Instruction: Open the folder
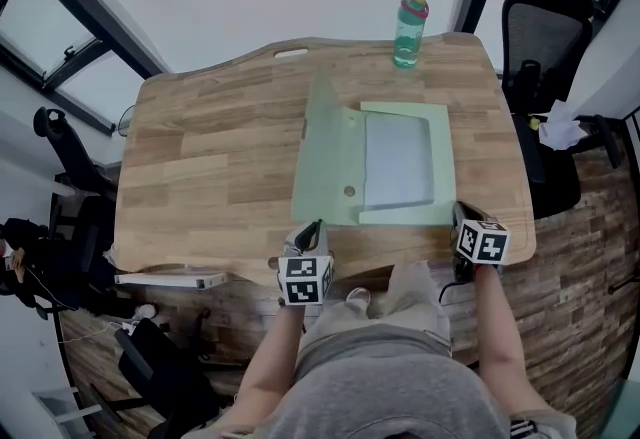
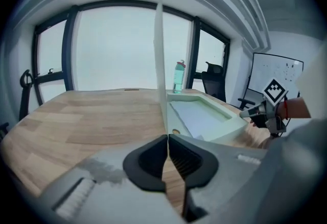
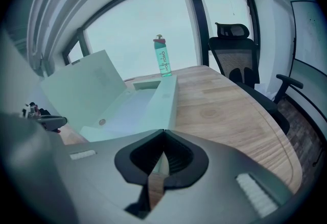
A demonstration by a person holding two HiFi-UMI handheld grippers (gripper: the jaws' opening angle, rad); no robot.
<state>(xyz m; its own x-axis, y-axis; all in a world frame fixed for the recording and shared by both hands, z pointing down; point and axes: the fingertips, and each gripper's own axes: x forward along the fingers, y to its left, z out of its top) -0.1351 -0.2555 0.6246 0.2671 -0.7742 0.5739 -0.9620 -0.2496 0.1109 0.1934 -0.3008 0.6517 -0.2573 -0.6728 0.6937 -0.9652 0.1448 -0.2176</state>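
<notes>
A pale green folder (image 1: pixel 400 117) lies open on the wooden table (image 1: pixel 210 167), with a white sheet (image 1: pixel 398 162) inside. Its cover (image 1: pixel 322 152) stands raised to the left; in the left gripper view it appears almost edge-on as the cover (image 2: pixel 159 54), and in the right gripper view it leans as the cover (image 3: pixel 84 82). My left gripper (image 1: pixel 316 225) (image 2: pixel 167 136) is shut just before the cover's near corner, and I see nothing between its pads. My right gripper (image 1: pixel 459 214) (image 3: pixel 163 131) is shut at the folder's near right corner (image 3: pixel 171 100); whether it pinches that corner is unclear.
A teal water bottle (image 1: pixel 410 30) stands at the table's far edge behind the folder. A black office chair (image 1: pixel 540 27) is at the right, with another chair (image 1: pixel 60 142) on the left. The person's legs are at the front edge.
</notes>
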